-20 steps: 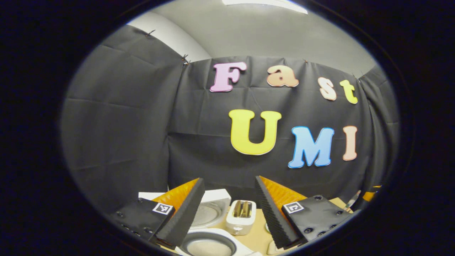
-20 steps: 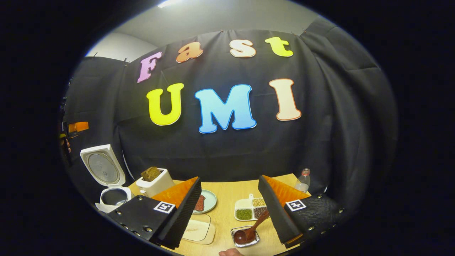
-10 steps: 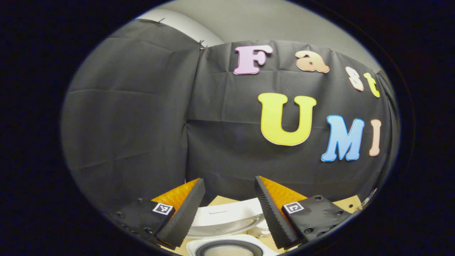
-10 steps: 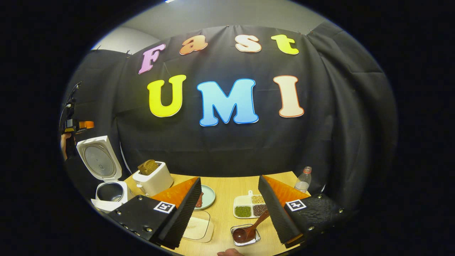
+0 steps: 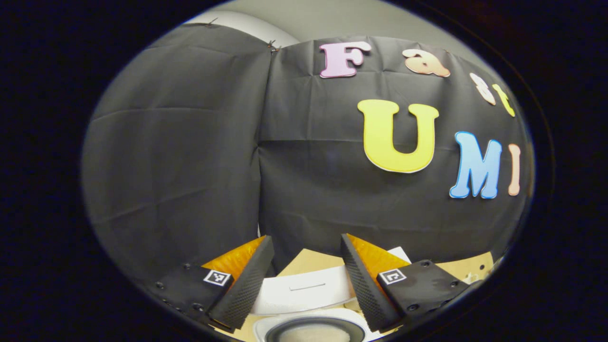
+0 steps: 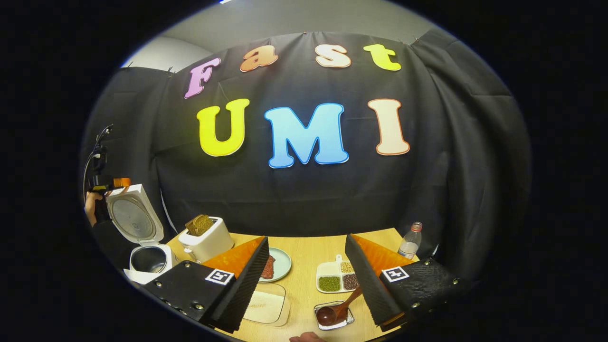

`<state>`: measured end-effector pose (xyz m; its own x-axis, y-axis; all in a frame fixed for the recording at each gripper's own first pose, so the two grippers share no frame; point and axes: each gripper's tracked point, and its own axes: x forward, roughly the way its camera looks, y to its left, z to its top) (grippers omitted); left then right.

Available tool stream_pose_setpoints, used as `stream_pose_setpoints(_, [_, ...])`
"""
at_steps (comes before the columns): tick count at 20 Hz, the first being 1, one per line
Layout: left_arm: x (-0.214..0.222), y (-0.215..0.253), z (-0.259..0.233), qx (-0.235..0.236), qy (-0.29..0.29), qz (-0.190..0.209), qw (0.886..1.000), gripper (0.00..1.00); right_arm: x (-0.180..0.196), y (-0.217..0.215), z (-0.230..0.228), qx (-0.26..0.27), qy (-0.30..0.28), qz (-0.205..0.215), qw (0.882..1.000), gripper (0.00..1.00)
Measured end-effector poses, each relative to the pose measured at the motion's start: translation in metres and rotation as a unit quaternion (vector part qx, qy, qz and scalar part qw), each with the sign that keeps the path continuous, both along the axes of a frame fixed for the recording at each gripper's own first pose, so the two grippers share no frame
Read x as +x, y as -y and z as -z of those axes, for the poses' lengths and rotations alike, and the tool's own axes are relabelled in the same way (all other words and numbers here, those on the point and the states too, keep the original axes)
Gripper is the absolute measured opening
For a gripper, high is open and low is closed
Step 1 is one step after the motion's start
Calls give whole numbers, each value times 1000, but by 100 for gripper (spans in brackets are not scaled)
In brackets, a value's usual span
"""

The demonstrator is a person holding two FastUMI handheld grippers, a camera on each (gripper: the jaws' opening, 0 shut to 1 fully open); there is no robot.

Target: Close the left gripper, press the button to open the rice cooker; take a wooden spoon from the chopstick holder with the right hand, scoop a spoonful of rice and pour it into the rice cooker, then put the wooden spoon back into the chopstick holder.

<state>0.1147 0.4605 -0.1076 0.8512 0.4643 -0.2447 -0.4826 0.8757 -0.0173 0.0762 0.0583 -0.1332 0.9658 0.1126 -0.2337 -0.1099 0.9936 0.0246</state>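
table [image 6: 304, 256] unchanged; left gripper [image 5: 306, 280] has dropped toward the raised cooker lid [image 5: 304, 294], both grippers open

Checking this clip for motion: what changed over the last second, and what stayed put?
The left gripper came down toward the rice cooker's raised lid and swung left: the toaster has left its view, and the lid now lies between its open fingers. The right gripper stayed open and empty over the table, barely shifting. The spoon lies untouched in its small tray.
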Motion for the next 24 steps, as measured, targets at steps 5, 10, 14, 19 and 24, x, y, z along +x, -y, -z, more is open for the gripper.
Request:
stream_pose_setpoints(5, [-45,50,13,17,12,2,1000,97,1,-5,1,4,0,-16,1000,98])
stream_pose_setpoints(10, [-93,98,56,32,20,2,999,99,-3,-11,1,15,-5,-28,999,98])
stream_pose_setpoints(14, [-121,124,92,13,-2,-1,1000,96,-9,-9,0,18,-7,-33,999,98])
stream_pose_setpoints(19, [-148,136,120,5,-21,-18,1000,100,-13,2,-3,18,-6,-31,999,98])
stream_pose_setpoints(24, [-157,146,138,-12,-36,-12,999,96,-15,2,-4,23,-9,-33,999,98])
